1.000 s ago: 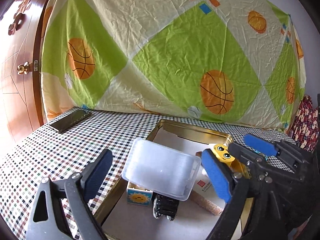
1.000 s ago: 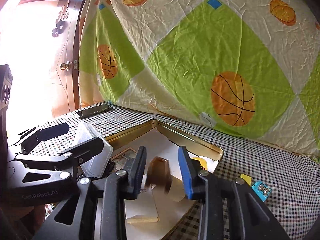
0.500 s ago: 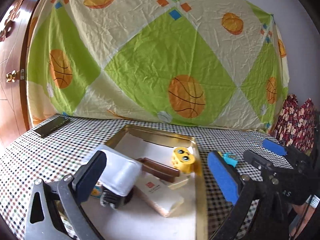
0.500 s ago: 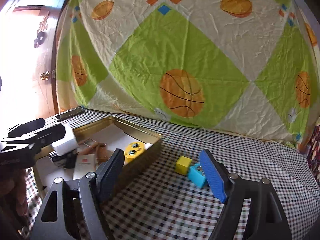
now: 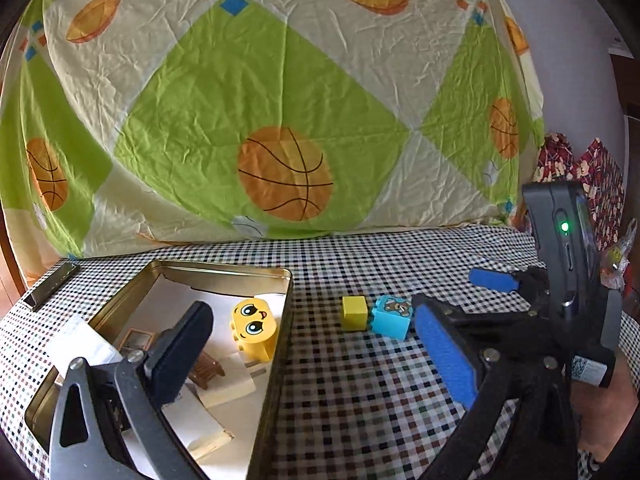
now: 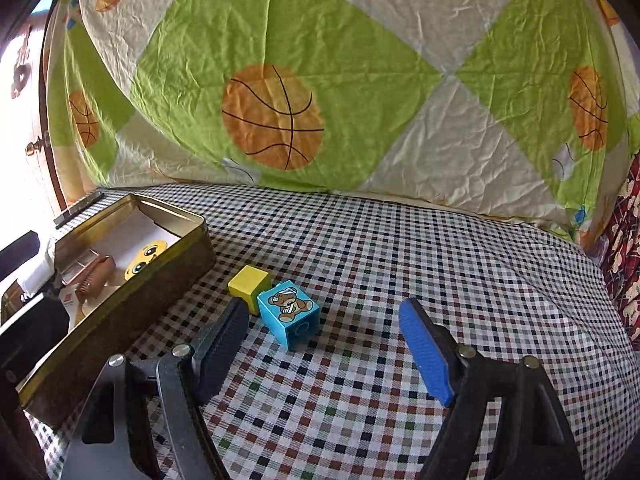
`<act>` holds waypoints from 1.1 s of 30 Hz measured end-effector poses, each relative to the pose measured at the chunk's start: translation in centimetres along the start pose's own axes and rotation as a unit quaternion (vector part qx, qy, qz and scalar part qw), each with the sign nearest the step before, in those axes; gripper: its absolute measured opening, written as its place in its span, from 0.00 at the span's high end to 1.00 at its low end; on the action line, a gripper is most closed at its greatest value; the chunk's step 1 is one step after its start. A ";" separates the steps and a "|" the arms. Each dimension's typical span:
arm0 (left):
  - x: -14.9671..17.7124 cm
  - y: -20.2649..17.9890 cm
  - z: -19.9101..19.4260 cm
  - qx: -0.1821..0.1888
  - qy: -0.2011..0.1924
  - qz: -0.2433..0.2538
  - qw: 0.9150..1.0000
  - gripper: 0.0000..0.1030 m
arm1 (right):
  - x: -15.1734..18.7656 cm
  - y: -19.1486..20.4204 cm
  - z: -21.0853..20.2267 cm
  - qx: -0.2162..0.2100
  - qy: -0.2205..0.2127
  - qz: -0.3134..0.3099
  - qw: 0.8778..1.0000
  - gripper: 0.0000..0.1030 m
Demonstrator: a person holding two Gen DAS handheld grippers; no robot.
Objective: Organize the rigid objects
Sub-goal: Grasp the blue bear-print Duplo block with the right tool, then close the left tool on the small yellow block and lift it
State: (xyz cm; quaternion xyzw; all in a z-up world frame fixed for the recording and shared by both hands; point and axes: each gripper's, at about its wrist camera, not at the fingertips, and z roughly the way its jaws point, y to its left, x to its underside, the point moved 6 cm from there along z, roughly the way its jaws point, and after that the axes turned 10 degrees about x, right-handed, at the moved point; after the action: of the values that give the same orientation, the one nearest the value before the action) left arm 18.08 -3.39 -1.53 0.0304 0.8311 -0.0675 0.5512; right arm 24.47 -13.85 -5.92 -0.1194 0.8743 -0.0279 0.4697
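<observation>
Left tongs: your left tongs (image 5: 316, 354) stand wide with nothing gripped; the dark pad hangs over the open tin, the blue pad over the checked cloth to the tin's right.
Right tongs: your right tongs (image 6: 326, 346) are open and empty; their jaws have just been opening, and only cloth shows between the pads.
Tin: the gold tin (image 5: 280, 344) sits on the desk under and ahead of your left tongs; seen from your right tongs it lies off to the left (image 6: 132, 300).
Inside the tin: a yellow block with a cartoon face (image 5: 254, 328) stands just ahead of your left dark pad, against the tin's right wall. A small brown piece (image 5: 206, 368) and a pale flat box (image 5: 228, 386) lie beside that pad. A white box (image 5: 82, 344) sits at the tin's left edge, behind the left arm of your tongs.
Loose blocks: a plain yellow cube (image 6: 249, 282) and a blue block with a bear picture (image 6: 289, 312) lie touching on the cloth outside the tin. They are just ahead of your right tongs, nearer the dark pad than the blue one, and not yet between the pads.
Seen from the left: the same cube (image 5: 354, 312) and blue block (image 5: 392, 316) lie just ahead of your left blue pad.
Desk: the checked cloth (image 6: 400, 248) covers it.
</observation>
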 end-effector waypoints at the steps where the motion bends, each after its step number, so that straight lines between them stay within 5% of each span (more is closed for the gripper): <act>1: -0.3 0.2 0.5 -0.008 0.002 -0.002 1.000 0.00 | -0.1 0.1 0.4 -0.002 0.004 -0.004 1.000 0.23; 11: 0.0 1.2 4.5 -0.047 0.049 -0.026 0.997 0.01 | 0.0 1.4 4.9 -0.055 0.067 -0.009 0.996 0.25; 16: -0.4 1.9 5.5 -0.055 0.054 -0.045 0.996 0.01 | 0.4 1.9 6.4 -0.091 0.103 -0.004 0.991 0.67; 29: -1.0 -2.5 8.5 -0.024 0.051 0.023 0.998 0.01 | 1.1 -5.1 6.2 0.012 0.098 0.059 0.993 0.67; 33: -1.1 -3.2 10.7 -0.005 0.071 0.031 0.997 0.16 | 1.3 -6.5 6.3 0.013 0.101 0.088 0.991 0.67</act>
State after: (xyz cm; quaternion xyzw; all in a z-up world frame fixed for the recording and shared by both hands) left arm 27.85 -8.08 -4.33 0.0580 0.8673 -0.0436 0.4925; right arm 30.18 -20.07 -9.44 -0.0324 0.9239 -0.0093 0.3813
